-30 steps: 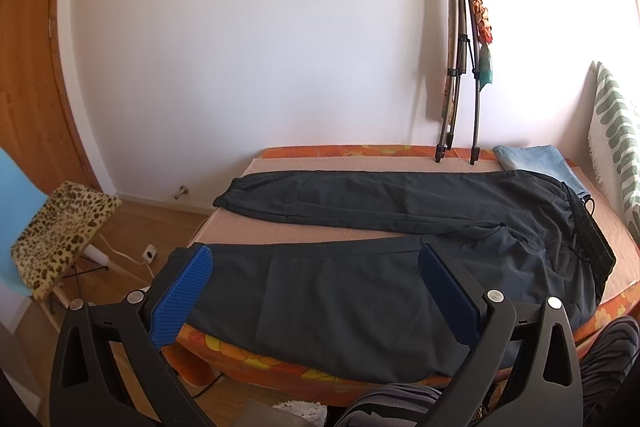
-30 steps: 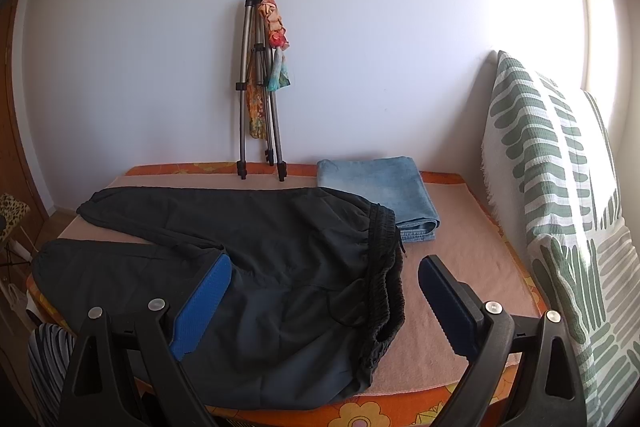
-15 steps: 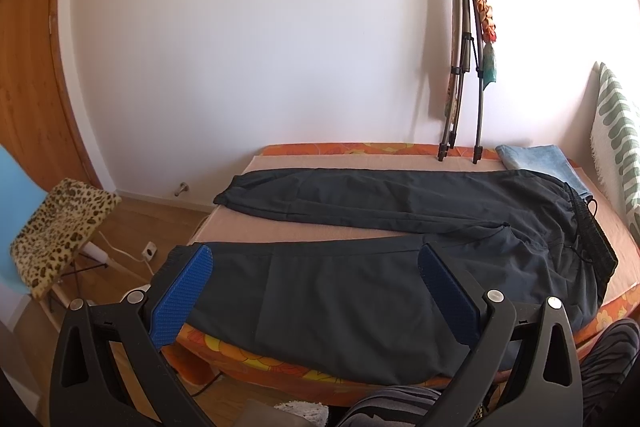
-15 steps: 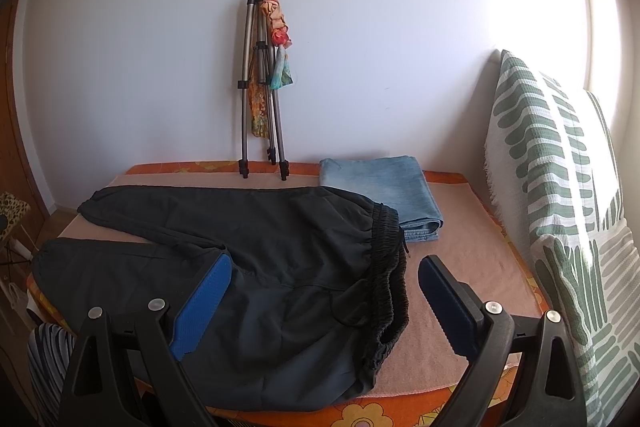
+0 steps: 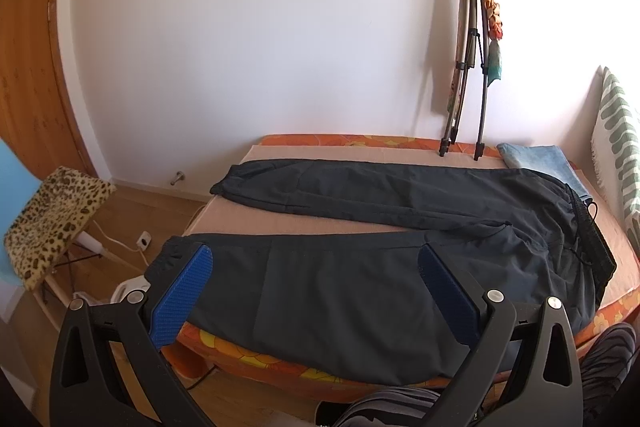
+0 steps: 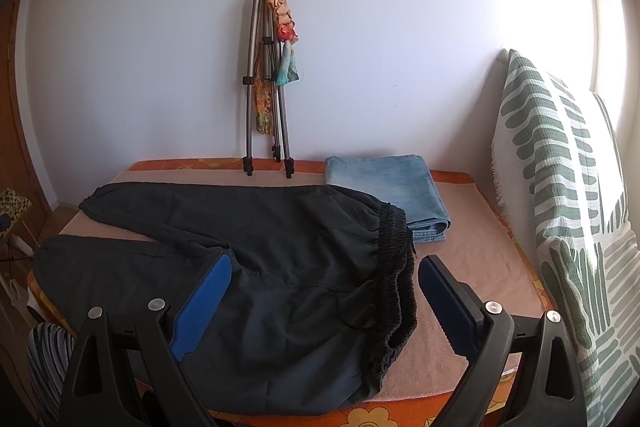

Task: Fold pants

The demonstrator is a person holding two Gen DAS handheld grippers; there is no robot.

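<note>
Black pants [image 5: 360, 267] flat below both gaping claws

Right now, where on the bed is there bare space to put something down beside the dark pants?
Bare cover shows between the waistband of the dark pants and the striped cushion, in front of the folded jeans. A narrow strip lies between the two legs. The far edge is crowded by the tripod and the jeans.

This is a bedroom in a home, with a bed [image 5: 360, 141] by a white wall, a wooden door [image 5: 32, 75], a spotted stool [image 5: 52, 219], a leafy green pillow [image 6: 560, 195] and folded jeans [image 6: 388, 187].
</note>
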